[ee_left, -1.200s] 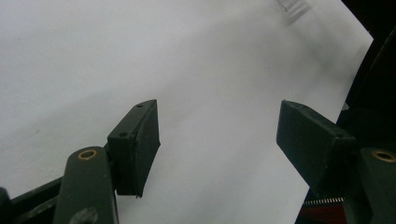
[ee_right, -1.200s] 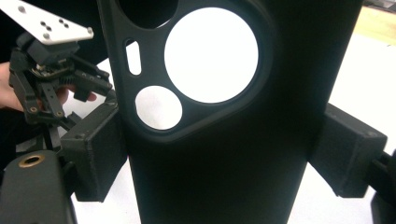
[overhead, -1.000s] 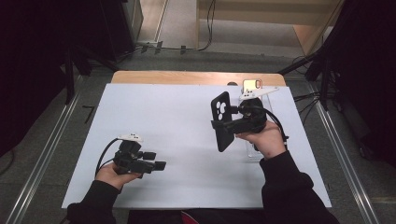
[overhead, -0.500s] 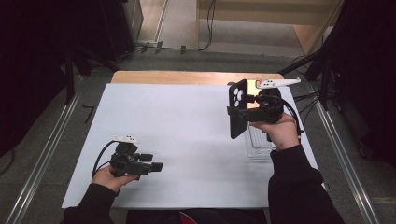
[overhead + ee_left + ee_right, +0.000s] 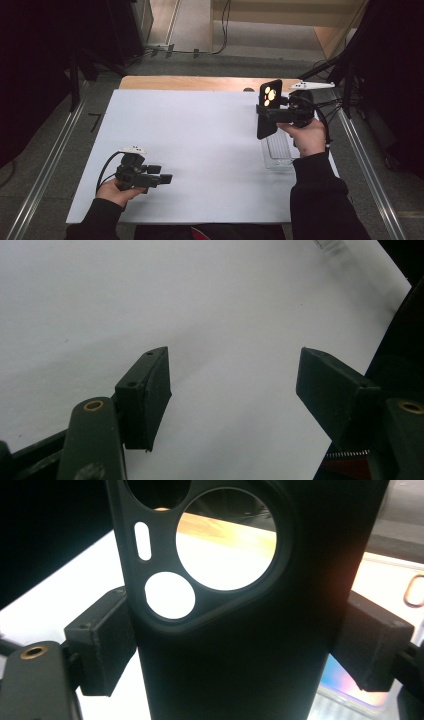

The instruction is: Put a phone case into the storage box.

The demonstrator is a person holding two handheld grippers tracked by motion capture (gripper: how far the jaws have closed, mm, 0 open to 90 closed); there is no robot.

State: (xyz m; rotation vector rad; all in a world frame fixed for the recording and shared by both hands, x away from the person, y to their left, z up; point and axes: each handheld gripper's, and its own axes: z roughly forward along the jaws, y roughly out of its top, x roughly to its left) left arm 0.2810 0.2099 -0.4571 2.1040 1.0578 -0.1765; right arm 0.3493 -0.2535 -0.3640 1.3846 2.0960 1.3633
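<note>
Gripping a black plastic phone case (image 5: 240,645) by its edges, the right tool (image 5: 272,112) reveals camera cutouts up close; the left tool (image 5: 232,390) gapes empty.

A matt black plastic phone case (image 5: 235,630) is sitting between dull, slightly grainy rubbery pads (image 5: 102,640), while a clear glossy plastic tray (image 5: 276,149) is lying on a smooth matt white sheet (image 5: 200,145) covering a pale wooden table (image 5: 190,83).
</note>
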